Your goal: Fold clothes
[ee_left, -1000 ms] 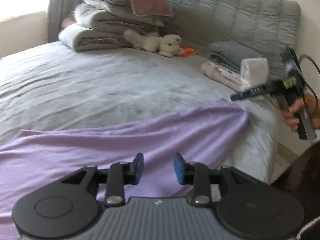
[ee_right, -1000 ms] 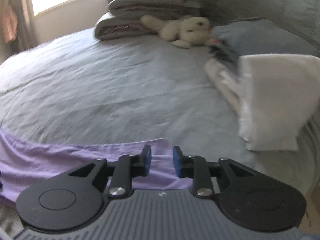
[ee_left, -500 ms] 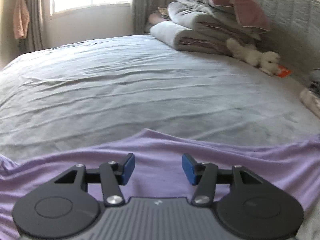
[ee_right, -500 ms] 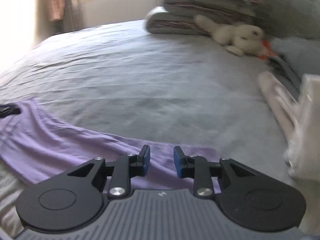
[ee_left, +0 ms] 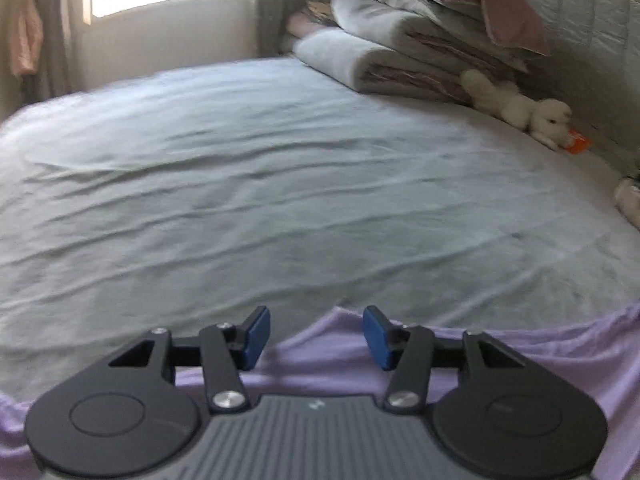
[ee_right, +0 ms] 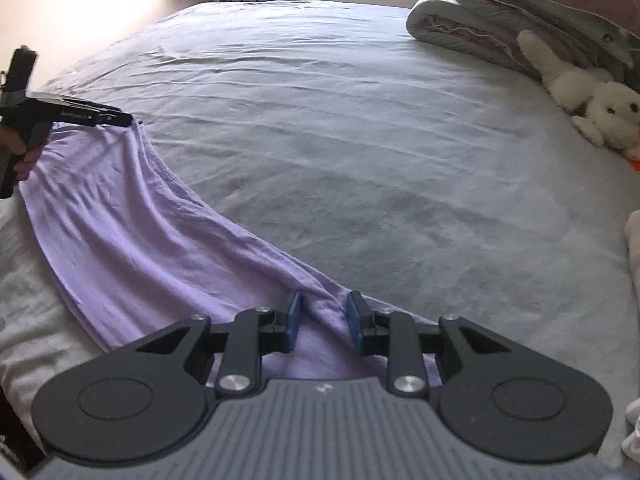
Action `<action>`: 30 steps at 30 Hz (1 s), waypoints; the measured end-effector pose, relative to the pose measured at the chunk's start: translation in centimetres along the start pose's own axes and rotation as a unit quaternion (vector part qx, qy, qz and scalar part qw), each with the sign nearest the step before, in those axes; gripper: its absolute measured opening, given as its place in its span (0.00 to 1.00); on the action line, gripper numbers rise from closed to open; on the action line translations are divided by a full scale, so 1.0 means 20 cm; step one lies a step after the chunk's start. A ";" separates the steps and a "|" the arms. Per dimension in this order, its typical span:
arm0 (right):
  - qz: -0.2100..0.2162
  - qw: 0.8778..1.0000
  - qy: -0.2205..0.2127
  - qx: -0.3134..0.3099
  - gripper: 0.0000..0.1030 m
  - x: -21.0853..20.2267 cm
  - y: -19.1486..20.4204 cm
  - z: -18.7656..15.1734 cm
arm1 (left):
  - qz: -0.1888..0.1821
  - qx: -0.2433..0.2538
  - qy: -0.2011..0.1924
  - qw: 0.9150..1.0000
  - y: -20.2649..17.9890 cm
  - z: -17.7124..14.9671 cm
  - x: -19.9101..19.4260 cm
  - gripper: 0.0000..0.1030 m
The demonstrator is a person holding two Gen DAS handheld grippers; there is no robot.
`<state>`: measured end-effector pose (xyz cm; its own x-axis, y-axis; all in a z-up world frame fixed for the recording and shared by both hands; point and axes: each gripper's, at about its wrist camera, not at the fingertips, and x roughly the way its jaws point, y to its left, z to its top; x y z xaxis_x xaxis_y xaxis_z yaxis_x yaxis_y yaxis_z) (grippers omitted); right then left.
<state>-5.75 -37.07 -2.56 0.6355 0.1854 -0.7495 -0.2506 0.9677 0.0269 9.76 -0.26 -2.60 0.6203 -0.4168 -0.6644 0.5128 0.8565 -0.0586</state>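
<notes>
At the far left of the right wrist view, the left claw (ee_right: 120, 120) sits at the far corner of the long lilac jersey garment (ee_right: 132, 240), held by a hand (ee_right: 20, 156); in its own view its blue pads (ee_left: 256, 336) stand moderately apart and are closing a little, with the lilac edge under the gap but nothing pinched. The garment lies spread along the near edge of the wide grey bed sheet (ee_right: 360, 140), its long axis running from that left corner across to the right claw (ee_right: 322, 320), roughly parallel to the bed's edge. The right claw's jaws are narrow, with a raised ridge of lilac cloth between them; whether the pads truly press it I cannot tell. To do this step well, I judge both claws should take the cloth at matching corners of one edge, bite a single layer rather than sheet beneath, then lift evenly so the fabric stays taut and unskewed. Further right, a white plush toy (ee_right: 592, 100) and stacked folded quilts (ee_right: 500, 28) lie well apart.
</notes>
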 end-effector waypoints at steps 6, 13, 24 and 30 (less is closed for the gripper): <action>0.004 1.000 -0.009 -0.006 0.14 0.00 0.01 -0.01 | -0.033 0.003 0.014 0.999 -0.04 -0.01 0.06 0.09; -0.022 0.998 -0.056 -0.008 0.03 -0.07 0.03 -0.03 | -0.010 -0.026 -0.060 0.998 -0.04 -0.02 -0.04 0.03; -0.046 0.997 -0.057 0.030 0.06 0.00 -0.01 -0.02 | 0.049 -0.023 -0.047 0.997 -0.07 -0.05 0.09 0.19; -0.107 0.991 -0.074 0.041 0.19 -0.22 -0.16 -0.06 | 0.067 -0.017 -0.061 0.996 -0.13 -0.01 -0.04 0.39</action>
<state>-8.55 -41.21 -0.15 0.7700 -0.0081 -0.6380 -0.0428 0.9970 -0.0644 7.81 -2.05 -2.16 0.7509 -0.3299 -0.5721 0.4006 0.9163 -0.0025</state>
